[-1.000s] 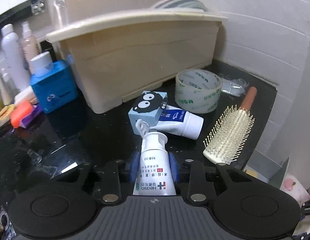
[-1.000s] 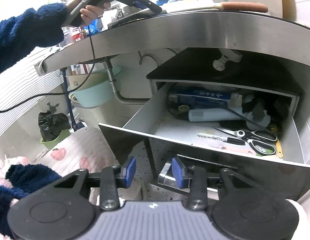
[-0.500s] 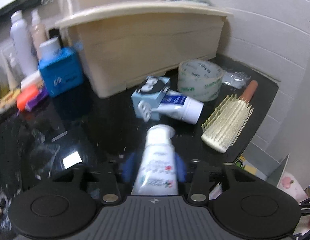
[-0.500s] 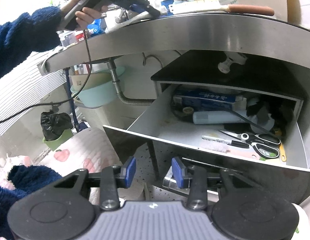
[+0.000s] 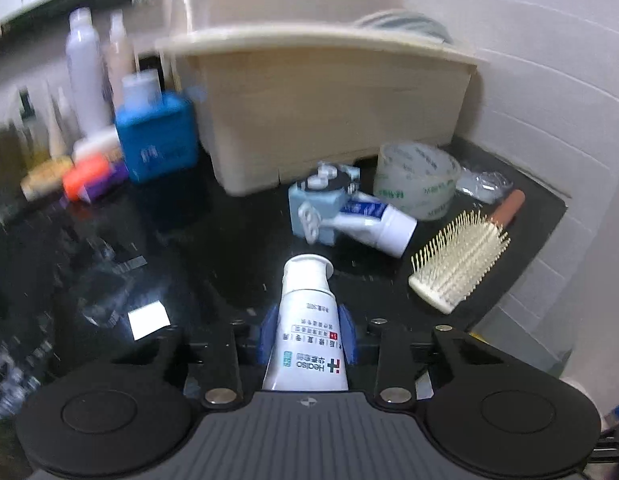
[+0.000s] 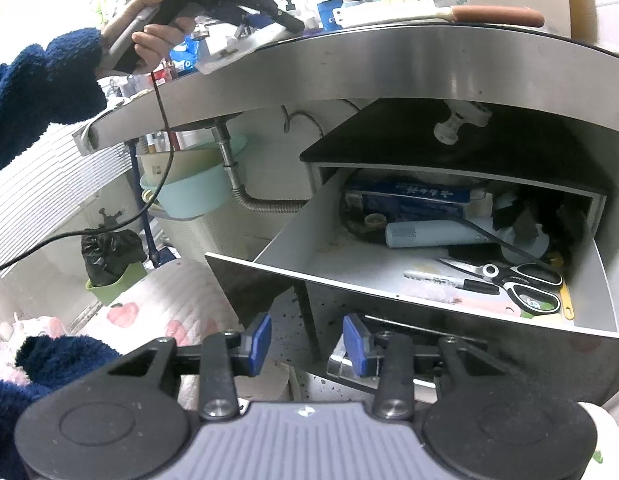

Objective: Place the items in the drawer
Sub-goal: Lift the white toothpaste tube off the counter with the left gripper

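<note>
**Item:** white toothpaste tube (image 5: 307,332), capped end forward, clamped across its body by the left gripper (image 5: 307,336) and held above the black countertop (image 5: 213,248). Judged light and soft-walled; a squeeze at mid-body would dent it, and the glossy skin may slip. The firmer shoulder near the cap is judged the safer hold.

**Other loose items on the countertop:** a second toothpaste tube (image 5: 375,222) lying against a small blue box (image 5: 317,210); a roll of clear tape (image 5: 417,180), rigid and light; a hairbrush (image 5: 459,262), best taken by its brown handle.

**Destination:** drawer (image 6: 389,268), seen pulled open below the steel counter edge (image 6: 349,64). Scissors (image 6: 521,284), a pen (image 6: 449,280) and a pale cylinder are already held inside; its front left floor is bare.

**Right gripper** (image 6: 307,342): fingers apart, nothing between them, just in front of the drawer face.

**Room:** cramped wash area; beige bin (image 5: 325,108) and bottles at the tiled wall, sink pipe and basin beneath.
</note>
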A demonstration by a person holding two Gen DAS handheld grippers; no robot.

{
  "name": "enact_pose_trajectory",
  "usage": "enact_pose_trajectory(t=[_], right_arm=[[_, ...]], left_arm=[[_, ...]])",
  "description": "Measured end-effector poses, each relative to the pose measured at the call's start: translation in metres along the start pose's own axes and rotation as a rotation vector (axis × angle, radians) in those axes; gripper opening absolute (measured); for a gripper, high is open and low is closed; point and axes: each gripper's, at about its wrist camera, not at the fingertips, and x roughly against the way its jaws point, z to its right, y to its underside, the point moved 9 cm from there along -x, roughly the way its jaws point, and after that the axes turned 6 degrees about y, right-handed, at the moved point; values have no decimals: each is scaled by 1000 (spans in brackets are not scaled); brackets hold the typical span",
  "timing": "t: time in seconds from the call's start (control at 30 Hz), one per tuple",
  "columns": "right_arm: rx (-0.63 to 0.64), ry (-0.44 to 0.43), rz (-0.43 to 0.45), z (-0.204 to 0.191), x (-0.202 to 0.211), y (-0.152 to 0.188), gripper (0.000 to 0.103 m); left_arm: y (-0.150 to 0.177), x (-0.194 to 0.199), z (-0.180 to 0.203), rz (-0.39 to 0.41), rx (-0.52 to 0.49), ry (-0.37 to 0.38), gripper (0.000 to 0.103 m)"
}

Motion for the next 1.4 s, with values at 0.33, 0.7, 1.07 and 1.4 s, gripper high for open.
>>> enact_pose_trajectory(t=[0.33, 0.7, 1.07, 1.4], right_arm=[[-11, -1, 6, -1, 0, 0, 39], [-46, 16, 8, 7, 1, 1, 40], [-72, 24, 11, 11, 4, 2, 41], [-81, 14, 14, 9, 2, 1, 41]], left_arm=[[-16, -1, 22, 58, -147, -164, 32], [3, -25, 73, -2, -680, -418, 31], [5, -36, 59, -42, -552, -363, 29], [-7, -28, 38, -48, -355, -289, 27]])
